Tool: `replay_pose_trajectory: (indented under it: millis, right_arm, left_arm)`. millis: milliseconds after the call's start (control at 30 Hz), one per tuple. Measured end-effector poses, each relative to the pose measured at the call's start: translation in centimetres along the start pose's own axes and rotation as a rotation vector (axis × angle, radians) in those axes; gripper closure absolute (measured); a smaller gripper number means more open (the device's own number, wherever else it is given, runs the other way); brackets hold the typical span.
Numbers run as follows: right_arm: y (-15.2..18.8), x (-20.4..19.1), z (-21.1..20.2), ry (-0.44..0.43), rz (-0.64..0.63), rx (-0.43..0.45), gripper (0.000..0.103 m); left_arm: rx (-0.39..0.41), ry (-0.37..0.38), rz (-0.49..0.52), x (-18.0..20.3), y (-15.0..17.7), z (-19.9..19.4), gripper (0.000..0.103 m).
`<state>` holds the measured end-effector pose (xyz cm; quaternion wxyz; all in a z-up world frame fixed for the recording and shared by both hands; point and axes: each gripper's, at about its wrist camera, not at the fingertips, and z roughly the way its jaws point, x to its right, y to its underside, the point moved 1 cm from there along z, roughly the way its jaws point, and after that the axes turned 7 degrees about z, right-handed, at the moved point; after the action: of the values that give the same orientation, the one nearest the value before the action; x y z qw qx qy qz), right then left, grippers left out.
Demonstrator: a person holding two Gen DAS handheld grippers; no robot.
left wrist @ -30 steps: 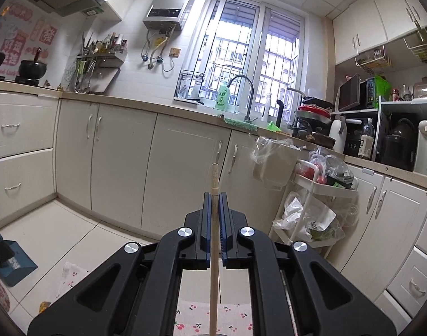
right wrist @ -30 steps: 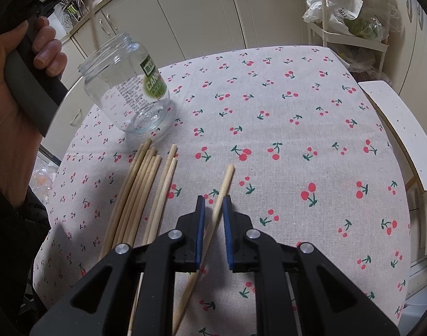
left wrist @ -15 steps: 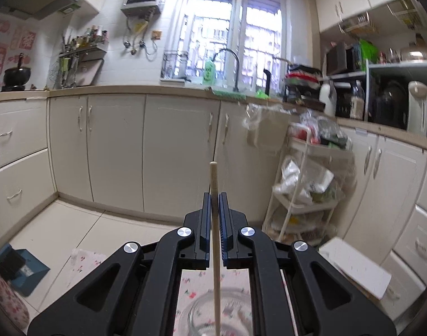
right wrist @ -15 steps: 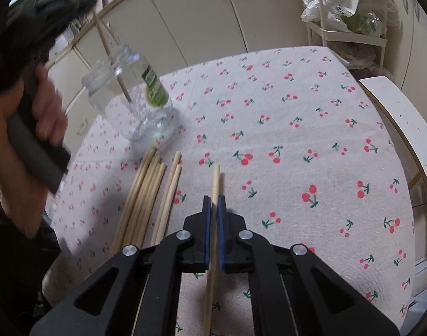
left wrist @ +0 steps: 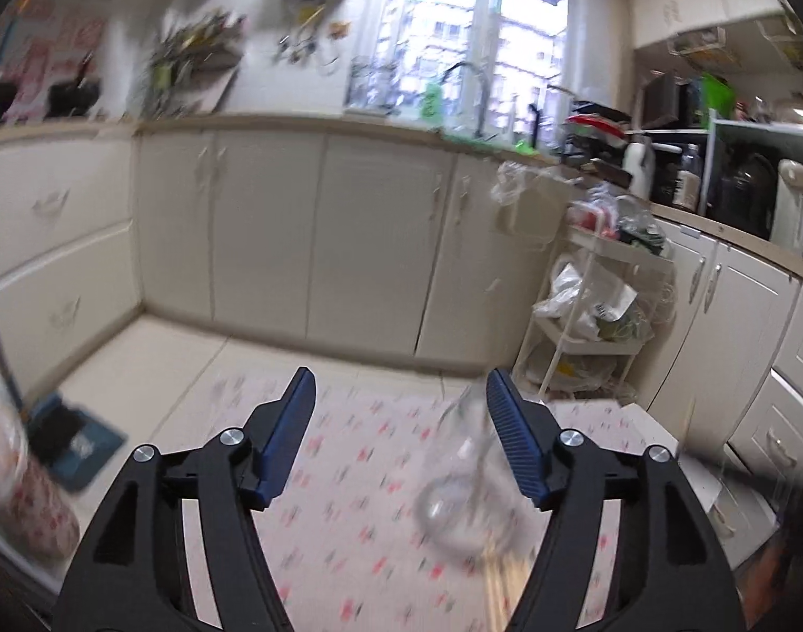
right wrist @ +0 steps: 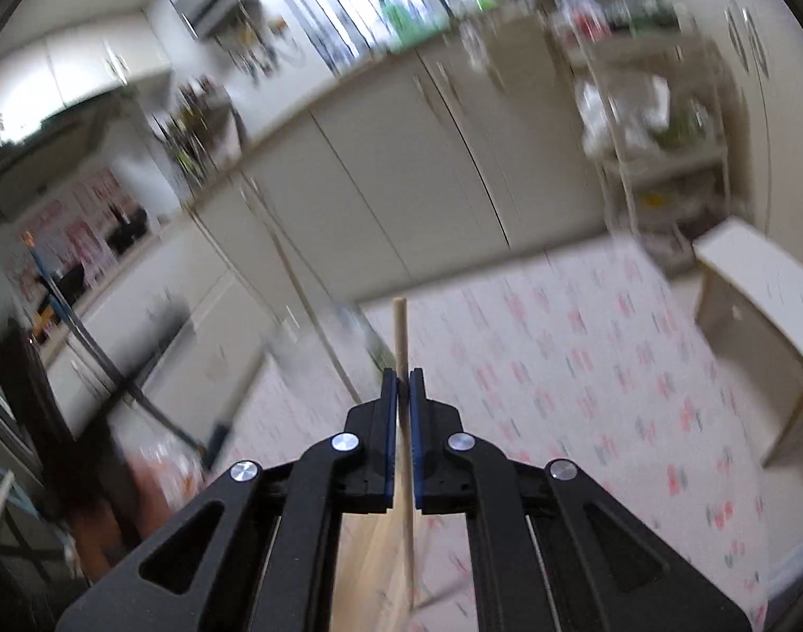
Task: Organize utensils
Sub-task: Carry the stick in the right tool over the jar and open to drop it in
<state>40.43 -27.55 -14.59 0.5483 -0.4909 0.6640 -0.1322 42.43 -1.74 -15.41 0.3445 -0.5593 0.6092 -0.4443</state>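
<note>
My left gripper [left wrist: 401, 416] is open and empty above the cherry-print tablecloth [left wrist: 348, 474]. The clear glass jar [left wrist: 462, 495] stands blurred just below and right of its middle, with a wooden chopstick in it. In the right wrist view my right gripper [right wrist: 399, 382] is shut on a wooden chopstick [right wrist: 401, 332], lifted off the table and pointing up. The jar [right wrist: 348, 337] shows blurred just left of the fingertips, with a thin stick [right wrist: 317, 326] leaning out of it. More chopsticks [right wrist: 375, 569] lie on the cloth below the gripper.
Cream kitchen cabinets [left wrist: 317, 231] run behind the table. A white trolley with bags [left wrist: 596, 310] stands to the right. A white stool [right wrist: 759, 289] sits at the table's right edge. A blue dustpan [left wrist: 69, 442] lies on the floor at left.
My left gripper has opened and let go of its chopstick, which now stands in the jar. My right gripper has lifted its chopstick off the cloth and tilted upward. Both views are motion-blurred.
</note>
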Motion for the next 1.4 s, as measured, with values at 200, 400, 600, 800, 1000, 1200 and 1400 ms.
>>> replay_pose_trajectory:
  millis: [200, 400, 600, 800, 1000, 1200, 1400]
  right_arm:
    - [-5.2, -6.7, 0.6, -0.099, -0.053, 0.216, 0.097]
    - [-6.8, -9.8, 1.9, -0.107, -0.122, 0.261, 0.098]
    - [-7.0, -5.4, 4.6, 0.050, -0.141, 0.122, 0.096]
    - [-4.1, 3.1, 11.4, 0.251, -0.247, -0.289, 0.074]
    - [0.6, 4.6, 15.0, 0.261, -0.386, -0.496, 0.078]
    - [1.8, 3.7, 15.2, 0.345, -0.498, -0.472, 0.098]
    - [-4.9, -1.1, 7.3, 0.047, -0.186, -0.117, 0.098]
  left_arm:
    - [-0.087, -0.011, -0.109, -3.3, 4.1, -1.2, 0.036]
    - [-0.109, -0.003, -0.151, -4.9, 5.7, -1.4, 0.036]
    - [-0.131, -0.016, -0.185, -6.0, 6.6, -0.9, 0.035]
    - [-0.161, -0.026, -0.210, -6.9, 7.6, -0.2, 0.033]
    - [-0.181, -0.018, -0.208, -6.2, 7.9, 0.5, 0.032]
    - [-0.190, -0.016, -0.198, -5.8, 8.0, 0.7, 0.031]
    - [-0.205, -0.015, -0.198, -5.6, 8.4, 0.8, 0.030]
